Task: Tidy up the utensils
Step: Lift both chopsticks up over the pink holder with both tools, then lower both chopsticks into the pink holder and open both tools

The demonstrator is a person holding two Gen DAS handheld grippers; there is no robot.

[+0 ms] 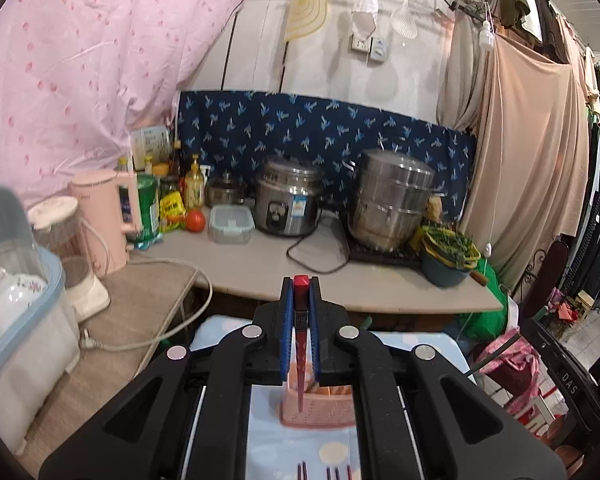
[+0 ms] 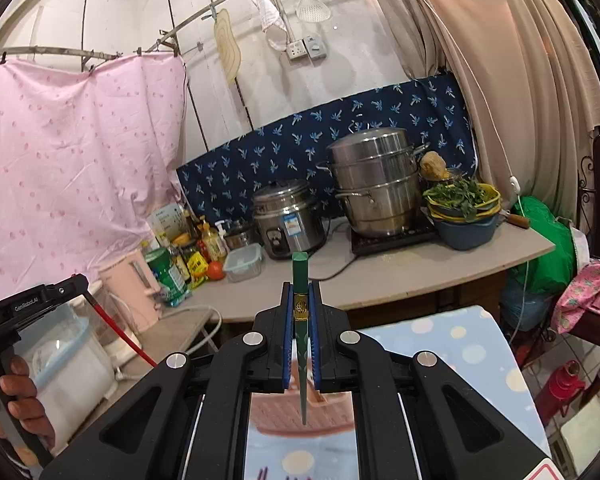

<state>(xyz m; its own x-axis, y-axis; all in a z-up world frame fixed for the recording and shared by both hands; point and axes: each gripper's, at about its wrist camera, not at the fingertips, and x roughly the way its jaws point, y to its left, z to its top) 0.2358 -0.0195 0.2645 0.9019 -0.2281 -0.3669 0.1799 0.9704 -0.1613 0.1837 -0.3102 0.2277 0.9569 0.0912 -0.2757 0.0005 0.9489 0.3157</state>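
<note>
My left gripper (image 1: 300, 300) is shut on a red chopstick (image 1: 300, 344) that stands upright, its tip pointing down over a pink perforated utensil holder (image 1: 316, 412). My right gripper (image 2: 300, 300) is shut on a green chopstick (image 2: 301, 320), also upright, its tip over the same pink holder (image 2: 300, 416). The left gripper with its red chopstick (image 2: 116, 330) shows at the left edge of the right wrist view. Several more chopsticks (image 1: 324, 472) lie on the blue dotted cloth (image 1: 292, 448) near the bottom edge.
A counter (image 1: 300, 276) beyond holds a rice cooker (image 1: 288, 200), steel steamer pot (image 1: 392, 200), lidded container (image 1: 231, 224), bottles, a pink kettle (image 1: 108, 216) and a bowl of greens (image 1: 448, 252). A lidded dish box (image 1: 16, 300) stands at left.
</note>
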